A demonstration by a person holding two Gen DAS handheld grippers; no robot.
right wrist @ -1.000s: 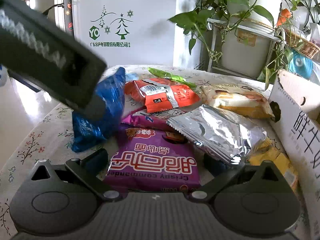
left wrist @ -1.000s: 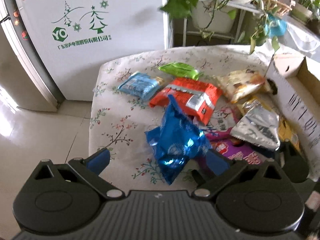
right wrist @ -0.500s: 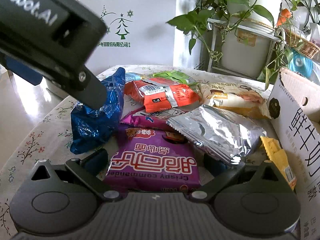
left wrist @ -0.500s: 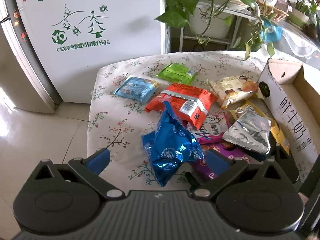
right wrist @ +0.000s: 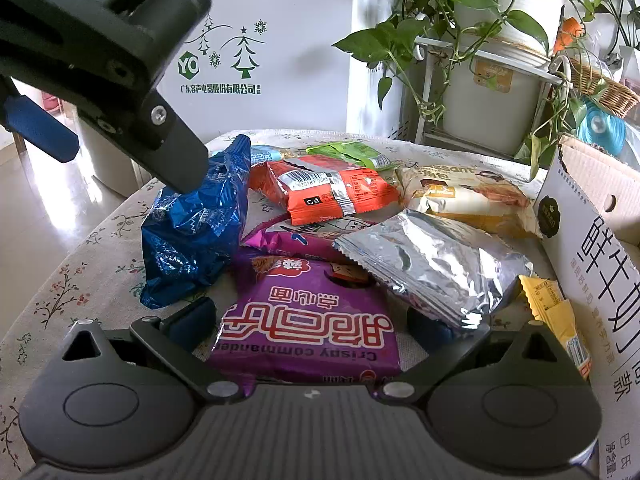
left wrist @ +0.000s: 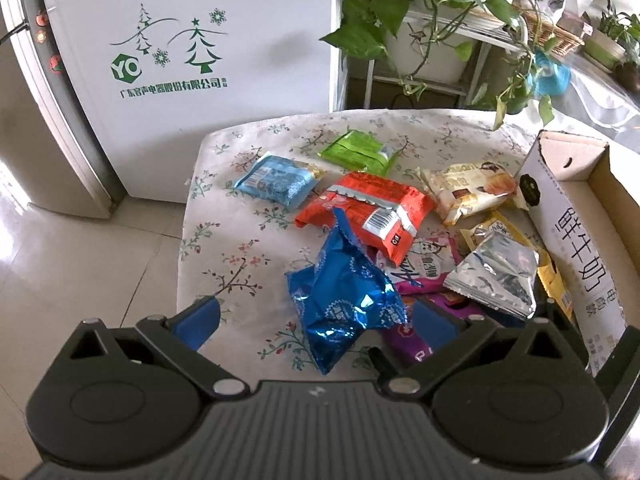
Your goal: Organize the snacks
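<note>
Reading "Crisspy commander" on purple packet (right wrist: 304, 320), "croissant" on cream packet (right wrist: 468, 200)

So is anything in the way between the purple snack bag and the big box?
Yes. The silver packet overlaps the purple bag's far corner, and a yellow packet lies against the cardboard box.

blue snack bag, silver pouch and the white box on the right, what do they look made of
Blue snack bag: probably thin metallised plastic film, glossy, with sharp crinkles and bright glints. Silver pouch: foil-like laminate, mirror-shiny, with a serrated sealed edge. White box: corrugated cardboard, printed white outside and raw brown inside, with a fluted cut edge showing at its flap.
</note>
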